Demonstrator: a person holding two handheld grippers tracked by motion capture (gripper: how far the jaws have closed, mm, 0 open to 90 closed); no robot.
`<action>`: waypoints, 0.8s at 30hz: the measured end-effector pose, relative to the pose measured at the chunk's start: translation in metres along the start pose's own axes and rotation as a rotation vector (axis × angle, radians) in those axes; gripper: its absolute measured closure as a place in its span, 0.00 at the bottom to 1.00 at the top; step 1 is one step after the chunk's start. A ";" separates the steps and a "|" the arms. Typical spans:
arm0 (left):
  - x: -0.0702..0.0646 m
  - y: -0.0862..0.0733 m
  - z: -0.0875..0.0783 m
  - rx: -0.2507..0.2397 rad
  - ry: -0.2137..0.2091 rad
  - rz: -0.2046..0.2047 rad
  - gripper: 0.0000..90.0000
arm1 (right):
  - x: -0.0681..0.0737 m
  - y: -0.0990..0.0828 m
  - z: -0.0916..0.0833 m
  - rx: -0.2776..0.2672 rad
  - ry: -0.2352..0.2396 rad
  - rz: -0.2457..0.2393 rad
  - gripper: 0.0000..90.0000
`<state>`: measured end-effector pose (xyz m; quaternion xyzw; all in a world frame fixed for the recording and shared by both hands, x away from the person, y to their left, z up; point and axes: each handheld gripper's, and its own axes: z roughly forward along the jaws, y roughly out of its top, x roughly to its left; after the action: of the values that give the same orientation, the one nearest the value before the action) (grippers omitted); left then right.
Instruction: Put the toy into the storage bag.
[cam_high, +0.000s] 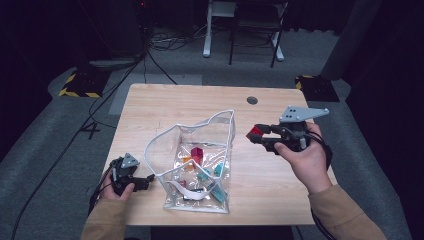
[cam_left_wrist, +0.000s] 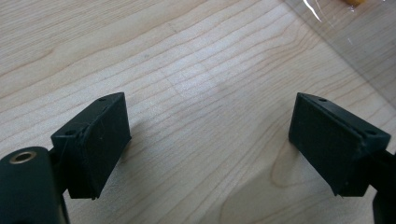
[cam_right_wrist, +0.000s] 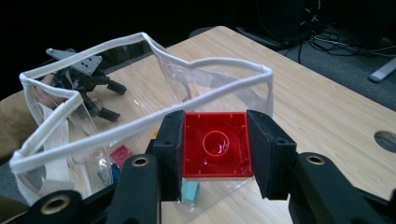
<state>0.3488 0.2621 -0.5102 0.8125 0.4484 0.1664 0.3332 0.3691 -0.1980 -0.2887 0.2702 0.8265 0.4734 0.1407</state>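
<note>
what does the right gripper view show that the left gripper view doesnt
Right gripper view: the right gripper shut on a red block, hollow underside toward the camera, in front of the clear bag with its white rim standing open, blocks inside it, and the left gripper beyond the bag.

Left gripper view: the left gripper from close up, jaws wide open with nothing between them, over bare wood.

Both: the wooden table and some part of the bag; in the left gripper view it is a clear corner at the top right.

Glossy red plastic brick, clear shiny plastic bag, matt pale wood table
</note>
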 end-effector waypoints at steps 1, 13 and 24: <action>0.000 0.000 0.000 0.000 -0.001 -0.001 0.14 | 0.001 0.002 0.002 0.000 0.004 -0.003 0.66; 0.000 0.000 0.000 -0.001 -0.001 -0.001 0.14 | 0.013 0.035 0.025 -0.003 0.051 -0.052 0.66; 0.001 0.000 0.000 -0.002 -0.003 0.000 0.14 | 0.027 0.056 0.053 -0.009 0.112 -0.078 0.66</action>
<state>0.3491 0.2626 -0.5102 0.8125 0.4478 0.1655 0.3345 0.3906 -0.1224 -0.2674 0.2102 0.8408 0.4857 0.1138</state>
